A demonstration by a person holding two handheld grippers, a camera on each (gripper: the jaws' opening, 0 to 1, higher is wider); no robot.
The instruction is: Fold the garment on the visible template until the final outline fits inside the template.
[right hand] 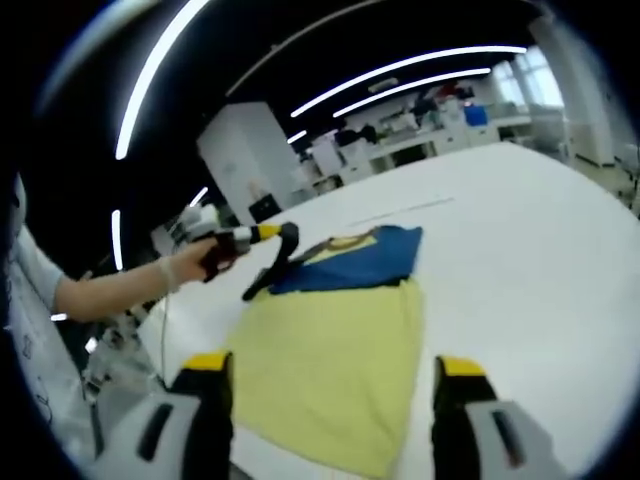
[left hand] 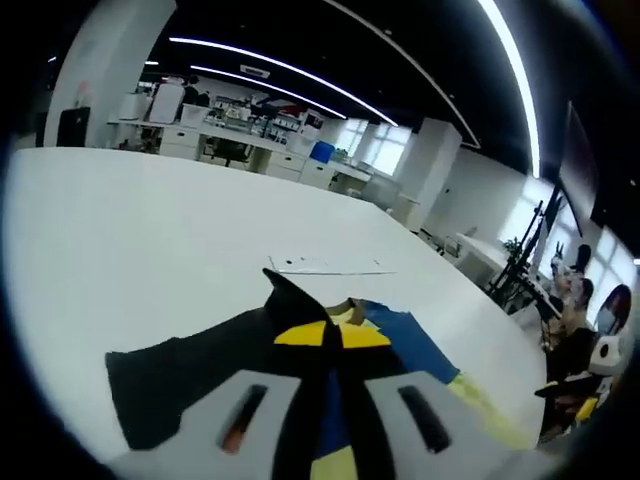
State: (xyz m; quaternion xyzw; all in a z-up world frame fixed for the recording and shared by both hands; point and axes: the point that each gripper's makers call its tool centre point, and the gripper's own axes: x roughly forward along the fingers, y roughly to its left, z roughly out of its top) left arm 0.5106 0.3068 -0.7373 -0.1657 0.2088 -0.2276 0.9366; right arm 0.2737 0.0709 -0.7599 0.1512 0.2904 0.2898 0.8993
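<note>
The garment (right hand: 345, 330) lies on the white worktop (right hand: 520, 240). The left tool (right hand: 262, 272) pinches its dark sleeve (left hand: 190, 375); the right tool (right hand: 330, 410) stands wide open and holds nothing.

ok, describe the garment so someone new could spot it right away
On the big white table, the garment lies flat in front of the right gripper. It is a T-shirt: pale yellow body, blue band at the far end, a black sleeve pinched by the left gripper. Nothing else on the table has colour.
</note>
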